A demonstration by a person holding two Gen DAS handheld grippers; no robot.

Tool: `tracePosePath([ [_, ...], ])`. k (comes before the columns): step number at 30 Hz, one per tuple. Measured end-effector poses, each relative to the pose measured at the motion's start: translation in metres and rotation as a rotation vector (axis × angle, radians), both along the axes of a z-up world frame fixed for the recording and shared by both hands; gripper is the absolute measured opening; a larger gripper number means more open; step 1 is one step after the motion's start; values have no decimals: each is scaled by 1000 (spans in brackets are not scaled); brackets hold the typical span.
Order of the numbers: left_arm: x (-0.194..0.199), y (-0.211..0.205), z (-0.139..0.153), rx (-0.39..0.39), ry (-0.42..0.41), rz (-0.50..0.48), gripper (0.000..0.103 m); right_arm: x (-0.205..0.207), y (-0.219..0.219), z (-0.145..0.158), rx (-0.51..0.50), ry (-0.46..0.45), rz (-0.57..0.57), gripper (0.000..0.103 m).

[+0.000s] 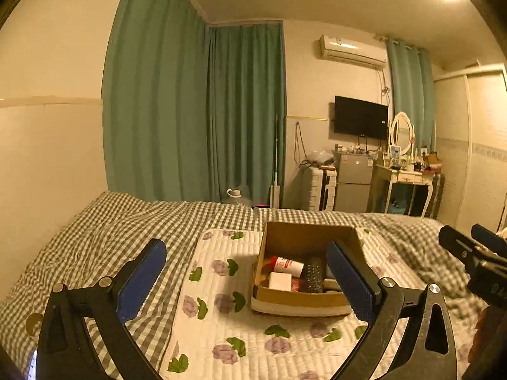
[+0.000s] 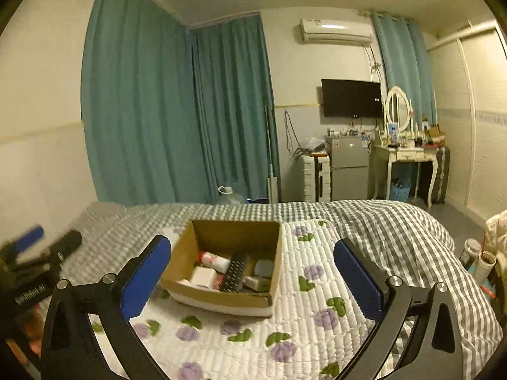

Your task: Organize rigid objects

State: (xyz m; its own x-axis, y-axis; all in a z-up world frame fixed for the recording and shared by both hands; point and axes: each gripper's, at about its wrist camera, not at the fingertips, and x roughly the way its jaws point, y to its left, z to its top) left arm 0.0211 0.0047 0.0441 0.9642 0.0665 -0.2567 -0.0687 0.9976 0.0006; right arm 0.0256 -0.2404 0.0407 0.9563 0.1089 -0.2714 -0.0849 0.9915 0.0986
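An open cardboard box (image 1: pixel 294 300) (image 2: pixel 202 234) sits on a white quilted mat with purple flowers (image 1: pixel 221 285) (image 2: pixel 304 285) on the bed. Inside lie a white tube with a red cap (image 1: pixel 286 265) (image 2: pixel 214 259), a black remote (image 1: pixel 312 275) (image 2: pixel 234 276), a white block (image 1: pixel 280 281) (image 2: pixel 202 277) and a pale blue-grey object (image 2: pixel 264 268). My left gripper (image 1: pixel 247 281) is open and empty, held above the mat in front of the box. My right gripper (image 2: pixel 253 281) is open and empty, right of the box. Each gripper shows at the edge of the other's view.
The bed has a grey checked cover (image 1: pixel 95 237) (image 2: pixel 396 231). Green curtains (image 1: pixel 190 110) hang behind it. A small fridge (image 2: pixel 348 167), a dressing table with mirror (image 2: pixel 402 152), a wall TV (image 2: pixel 351 98) and a suitcase (image 2: pixel 440 174) stand at the far wall.
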Motion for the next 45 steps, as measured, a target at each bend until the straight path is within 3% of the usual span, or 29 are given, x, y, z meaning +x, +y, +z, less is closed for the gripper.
tracePosePath([
  [7, 12, -12, -34, 14, 57, -35, 103, 18, 7, -35, -76, 29, -11, 103],
  [14, 12, -14, -43, 14, 82, -36, 103, 31, 3, -51, -64, 80, -8, 103],
  [45, 12, -12, -46, 8, 108, -54, 103, 29, 14, -48, -94, 92, -2, 103],
])
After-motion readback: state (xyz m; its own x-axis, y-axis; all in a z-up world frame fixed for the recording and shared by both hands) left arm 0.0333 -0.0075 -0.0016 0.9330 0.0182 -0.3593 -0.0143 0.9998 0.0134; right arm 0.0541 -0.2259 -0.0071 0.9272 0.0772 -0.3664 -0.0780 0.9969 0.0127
